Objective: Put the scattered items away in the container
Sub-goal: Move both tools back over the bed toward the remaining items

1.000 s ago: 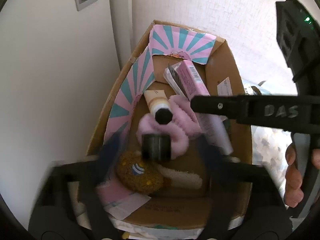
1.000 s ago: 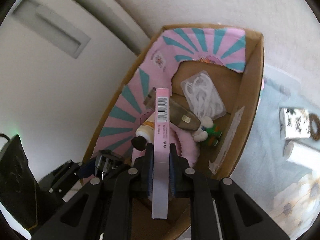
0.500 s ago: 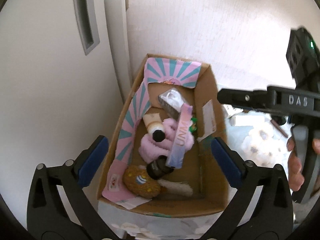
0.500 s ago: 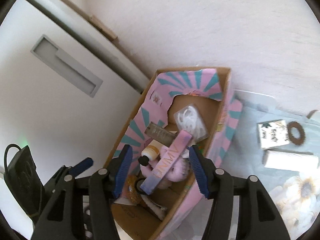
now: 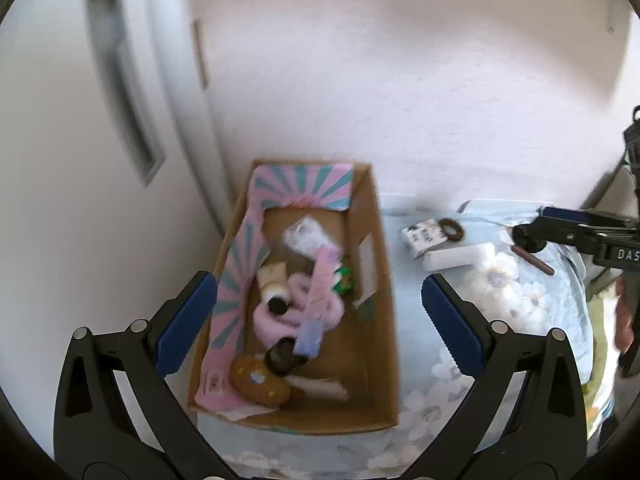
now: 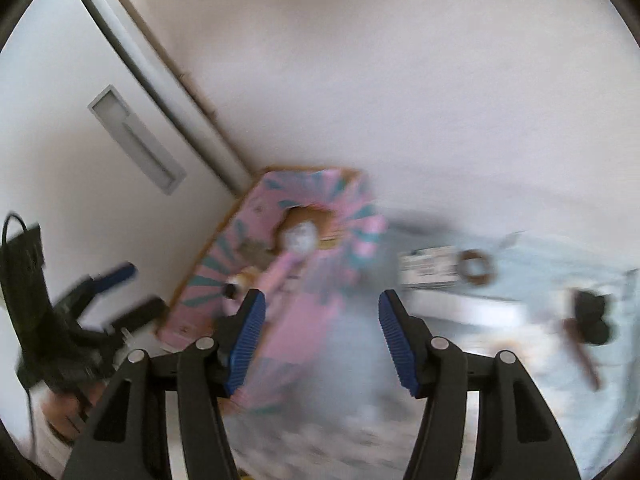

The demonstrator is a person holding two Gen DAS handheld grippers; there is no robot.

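Observation:
The cardboard box [image 5: 382, 320] with pink and teal flaps stands against the wall; it also shows blurred in the right wrist view [image 6: 320, 216]. Inside lie a long pink carton [image 5: 318, 308], a pink fluffy band [image 5: 280, 320], a tube with a black cap [image 5: 274, 294], a brown cookie plush [image 5: 260, 384] and a dark jar [image 5: 282, 356]. My left gripper [image 5: 320, 320] is open and empty above the box. My right gripper [image 6: 322, 332] is open and empty, right of the box; it shows at the left wrist view's right edge [image 5: 532, 236].
On the blue floral cloth [image 5: 520, 308] right of the box lie a small patterned packet [image 5: 420, 236], a brown ring [image 5: 452, 230], a white roll [image 5: 456, 258] and a brown stick [image 5: 534, 260]. A white cabinet door [image 5: 80, 160] stands left of the box.
The right gripper opened and let the pink carton drop into the box. The left gripper released the dark jar there. Both grippers pulled up and back; the right one swung right.

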